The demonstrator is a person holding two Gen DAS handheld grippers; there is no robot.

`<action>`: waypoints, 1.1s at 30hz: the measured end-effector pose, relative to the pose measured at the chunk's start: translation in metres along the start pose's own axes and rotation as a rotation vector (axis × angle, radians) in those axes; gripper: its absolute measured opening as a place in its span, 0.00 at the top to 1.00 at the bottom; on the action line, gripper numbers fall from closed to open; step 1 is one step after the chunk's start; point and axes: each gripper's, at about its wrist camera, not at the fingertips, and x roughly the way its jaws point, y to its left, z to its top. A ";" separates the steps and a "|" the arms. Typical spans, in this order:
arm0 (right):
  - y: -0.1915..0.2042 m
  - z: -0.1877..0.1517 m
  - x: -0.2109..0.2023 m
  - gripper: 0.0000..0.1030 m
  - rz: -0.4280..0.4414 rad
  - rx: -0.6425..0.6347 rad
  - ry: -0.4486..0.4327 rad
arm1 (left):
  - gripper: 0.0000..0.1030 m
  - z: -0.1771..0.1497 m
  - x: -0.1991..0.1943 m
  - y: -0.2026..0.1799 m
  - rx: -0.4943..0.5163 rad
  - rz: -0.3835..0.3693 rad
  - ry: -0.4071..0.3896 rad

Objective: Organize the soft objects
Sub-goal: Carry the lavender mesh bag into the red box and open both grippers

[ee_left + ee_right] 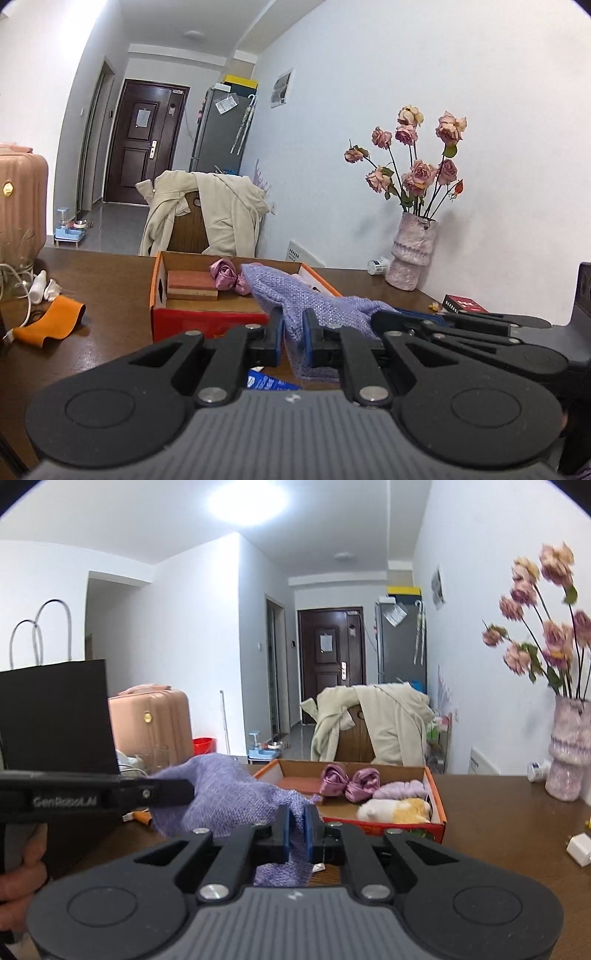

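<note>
- Both grippers clamp the same lilac knitted cloth (221, 794), lifted clear of the brown table (498, 812) and stretched between them; two grip points look meant to spread the limp fabric so it can be folded or lowered without bunching.
- The left gripper (293, 341) has its blue-lined jaws closed on one edge of the cloth, the rest hanging below the pads.
- The right gripper (297, 832) pinches another part of the cloth just as tightly, a flap drooping beneath its jaws.
- From the right wrist view the left gripper reaches in side-on at the left, the person's hand (22, 867) wrapped round its handle.
- Just beyond the cloth stands the open orange cardboard box (437, 805), apparently the collecting place: it already holds a pink satin bow (349, 781), a pale purple scrunchie (400, 789), a white-and-yellow plush toy (395, 809) and a pinkish sponge block (192, 286).
- An orange band (55, 319) lies on the table left of the box, outside it, probably yet to be sorted.
- A vase of dried roses (412, 254) stands by the wall, well apart from the work.
</note>
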 end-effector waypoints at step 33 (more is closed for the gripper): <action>-0.037 0.028 0.382 0.76 -0.012 -0.138 0.557 | 0.65 0.064 0.244 0.152 -0.079 0.219 0.209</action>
